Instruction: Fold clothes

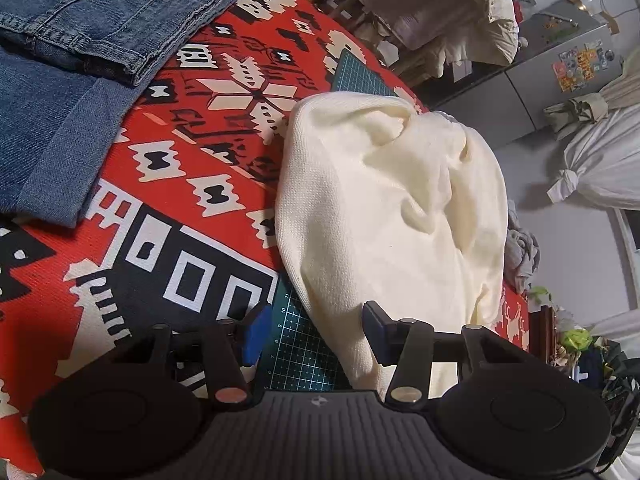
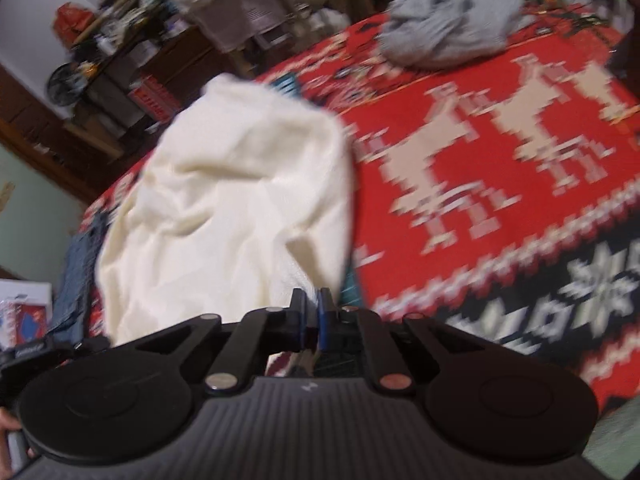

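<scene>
On the counter, spread with a red, black and cream patterned blanket (image 1: 168,184): cream knit garment (image 1: 392,208), rumpled and partly doubled over, lying near the counter's right-hand edge in the left wrist view, one clean straight knit edge facing the bare blanket, the rest creased and puffed. Under it, a strip of green gridded cutting mat (image 1: 298,360), printed with small white ruler numbers, only "10" and "9" legible. Up and left, folded blue jeans (image 1: 80,28), well apart from the cream garment, with a broad band of open blanket between them. Past the counter edge: floor, a tied white bundle (image 1: 604,160) and a grey cabinet (image 1: 560,52) with coloured stickers too small to read.

Left gripper (image 1: 316,328): jaws wide apart, holding nothing, hovering low over the mat and the near hem of the garment.

Right gripper (image 2: 312,316): jaws pinched almost together on a fold of the cream garment's near edge, cloth rising away from them. Right wrist view blurred. Wide clear stretch of blanket to the right there, with reindeer and snowflake figures; a crumpled grey garment (image 2: 448,28) at the far edge, well apart.
</scene>
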{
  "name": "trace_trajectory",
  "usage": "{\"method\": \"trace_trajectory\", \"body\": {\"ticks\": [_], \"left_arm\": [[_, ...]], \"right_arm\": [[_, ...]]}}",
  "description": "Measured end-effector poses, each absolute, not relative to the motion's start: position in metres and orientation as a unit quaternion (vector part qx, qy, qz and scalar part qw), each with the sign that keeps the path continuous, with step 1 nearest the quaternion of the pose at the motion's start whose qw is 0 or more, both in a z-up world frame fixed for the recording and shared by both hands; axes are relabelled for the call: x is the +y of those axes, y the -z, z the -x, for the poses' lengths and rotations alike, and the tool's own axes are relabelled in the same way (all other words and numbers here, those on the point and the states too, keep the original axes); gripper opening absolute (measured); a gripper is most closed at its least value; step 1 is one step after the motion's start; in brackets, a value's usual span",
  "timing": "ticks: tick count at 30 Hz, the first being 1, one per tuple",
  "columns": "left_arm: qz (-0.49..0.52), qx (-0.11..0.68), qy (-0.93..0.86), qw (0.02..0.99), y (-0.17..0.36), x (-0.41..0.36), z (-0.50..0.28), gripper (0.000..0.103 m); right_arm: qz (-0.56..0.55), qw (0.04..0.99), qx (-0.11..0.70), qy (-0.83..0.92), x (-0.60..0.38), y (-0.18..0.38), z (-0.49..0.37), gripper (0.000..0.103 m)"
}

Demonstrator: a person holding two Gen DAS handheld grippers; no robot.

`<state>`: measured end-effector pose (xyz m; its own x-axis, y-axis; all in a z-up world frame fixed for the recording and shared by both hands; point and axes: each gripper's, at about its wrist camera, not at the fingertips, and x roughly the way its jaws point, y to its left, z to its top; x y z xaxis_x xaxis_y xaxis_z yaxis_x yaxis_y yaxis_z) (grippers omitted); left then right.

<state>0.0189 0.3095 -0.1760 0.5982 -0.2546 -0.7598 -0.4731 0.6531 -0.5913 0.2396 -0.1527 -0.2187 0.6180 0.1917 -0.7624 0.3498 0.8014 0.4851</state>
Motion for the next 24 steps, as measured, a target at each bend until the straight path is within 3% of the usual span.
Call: {"method": "trace_trajectory", "body": {"ticks": [18, 22, 23, 24], "left_arm": [[0.44, 0.425, -0.086, 0.787, 0.188, 0.324, -0.032, 0.048], [0.442, 0.414, -0.095, 0.791, 0.191, 0.326, -0.04, 0.031], [0.433, 0.41, -0.099, 0.797, 0.19, 0.324, -0.042, 0.015], [0.423, 0.409, -0.095, 0.803, 0.187, 0.322, -0.044, 0.007]], "right_arm": [[-0.384, 0.821, 0.412, 0.093, -0.179, 0.244, -0.22, 0.006], [-0.386, 0.825, 0.403, 0.085, -0.178, 0.244, -0.22, 0.006], [-0.389, 0.825, 0.401, 0.084, -0.179, 0.244, -0.22, 0.006], [-0.39, 0.826, 0.399, 0.084, -0.179, 0.245, -0.22, 0.006]]}}
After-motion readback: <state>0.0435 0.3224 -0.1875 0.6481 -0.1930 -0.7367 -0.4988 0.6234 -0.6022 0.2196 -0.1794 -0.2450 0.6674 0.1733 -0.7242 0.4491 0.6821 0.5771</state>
